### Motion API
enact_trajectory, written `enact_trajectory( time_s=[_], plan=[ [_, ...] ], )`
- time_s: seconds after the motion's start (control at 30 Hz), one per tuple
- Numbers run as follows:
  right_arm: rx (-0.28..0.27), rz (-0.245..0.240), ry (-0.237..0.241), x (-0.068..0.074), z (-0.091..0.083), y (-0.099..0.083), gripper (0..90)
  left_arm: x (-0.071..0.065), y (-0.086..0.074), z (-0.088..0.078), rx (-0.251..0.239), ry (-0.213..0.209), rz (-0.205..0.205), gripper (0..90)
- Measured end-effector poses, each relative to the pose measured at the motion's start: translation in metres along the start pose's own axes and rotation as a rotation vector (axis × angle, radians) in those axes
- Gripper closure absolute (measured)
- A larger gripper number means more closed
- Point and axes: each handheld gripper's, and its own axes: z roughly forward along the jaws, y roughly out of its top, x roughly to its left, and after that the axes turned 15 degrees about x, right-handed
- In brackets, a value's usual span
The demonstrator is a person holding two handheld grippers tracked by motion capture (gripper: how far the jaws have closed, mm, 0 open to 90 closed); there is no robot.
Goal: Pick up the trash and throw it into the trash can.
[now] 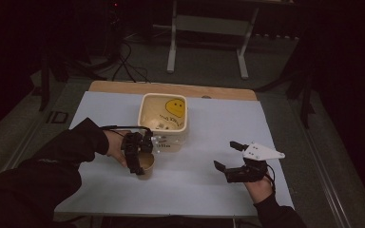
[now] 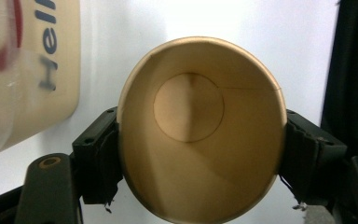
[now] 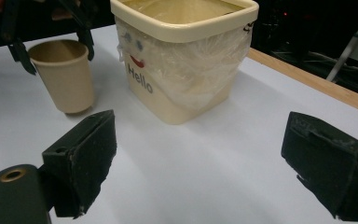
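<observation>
I have the left gripper (image 1: 140, 156) closed on the paper cup (image 1: 147, 161), one jaw on each side of the wall just below the rim. The cup sits on the white surface (image 1: 195, 185) just in front of the cream bin (image 1: 164, 114), near its front wall. Looking down the left gripper view, the rim (image 2: 200, 46) is already pressed out of round and a crease runs across the inner wall — any more squeeze and I expect it to buckle, or pop out from between the pads.

The bin's clear liner (image 3: 191, 60) bags out over the side facing the cup. If I lift the cup straight toward the bin, I judge the rim or a jaw could snag that plastic and drag the liner, or nudge the bin back.

My right gripper (image 1: 236, 161) hovers wide open and empty, well apart from both — not placed to steady the bin if it slides.
</observation>
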Motion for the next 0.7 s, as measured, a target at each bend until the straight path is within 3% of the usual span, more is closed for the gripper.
enact_trajectory(
  time_s=[0.27, 0.7],
  plan=[
    [0.001, -0.001, 0.001, 0.000, 0.000, 0.000, 10.1, -0.003, -0.008, -0.020, -0.012, 0.002, -0.009, 26.0],
    [-0.004, 0.004, 0.004, -0.001, 0.000, -0.001, 10.0, -0.004, -0.006, -0.055, -0.018, 0.014, -0.008, 25.9]
  ],
)
